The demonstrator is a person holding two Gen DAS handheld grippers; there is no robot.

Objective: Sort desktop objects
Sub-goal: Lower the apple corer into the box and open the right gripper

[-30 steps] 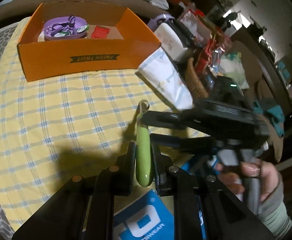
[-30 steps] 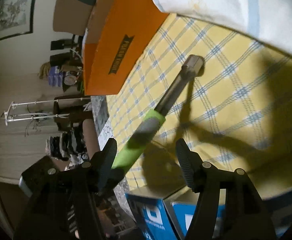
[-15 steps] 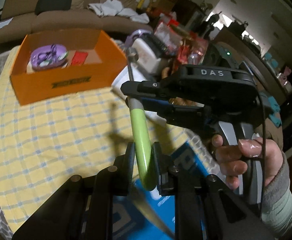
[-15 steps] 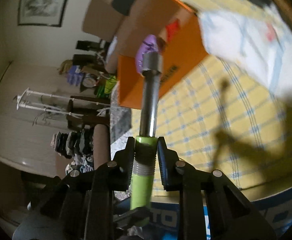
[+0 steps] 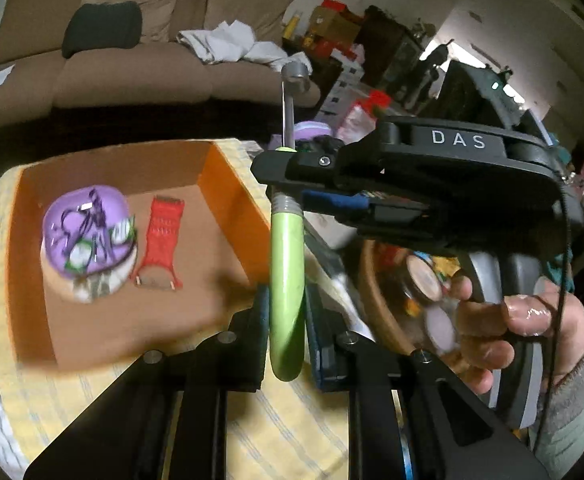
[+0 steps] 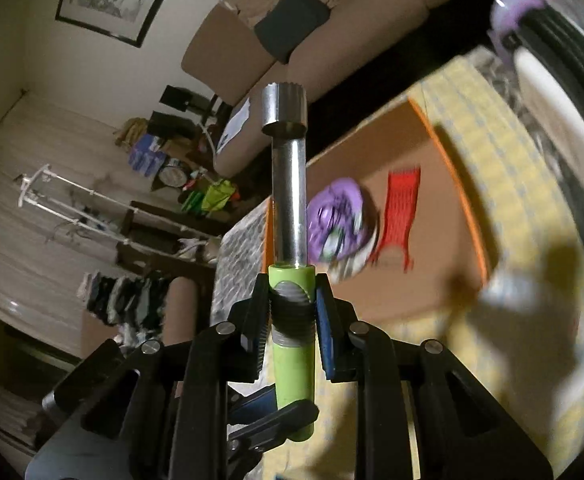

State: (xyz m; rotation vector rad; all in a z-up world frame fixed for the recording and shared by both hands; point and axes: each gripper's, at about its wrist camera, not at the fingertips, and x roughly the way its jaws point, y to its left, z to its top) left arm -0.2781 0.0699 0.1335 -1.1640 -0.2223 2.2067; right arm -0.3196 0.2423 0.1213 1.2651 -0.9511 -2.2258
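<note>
The green-handled corer (image 5: 287, 264) is off the table, clamped at two places: the left hand-held gripper (image 5: 285, 312) is clenched on the lower part of its green handle, and the right hand-held gripper (image 6: 292, 312) is clenched on the grey ribbed collar just below the steel tube, having closed on it within the last second. The steel tube with its toothed ring (image 6: 284, 109) stands straight out ahead of the right hand-held gripper's fingers. Beyond and below the tool lies the orange cardboard box (image 5: 227, 200), already holding a purple lidded dish (image 5: 85, 232) and a red comb-like piece (image 5: 163, 240), which rest side by side on its floor. The box sits on a yellow checked cloth (image 5: 292, 432) over the table.

The step in hand looks like carrying the corer to the box, or handing it from one gripper to the other on the way. Next, one hand-held gripper should probably release so the other can lower the tool into the bare floor of the box, clear of the dish and the red piece.
</note>
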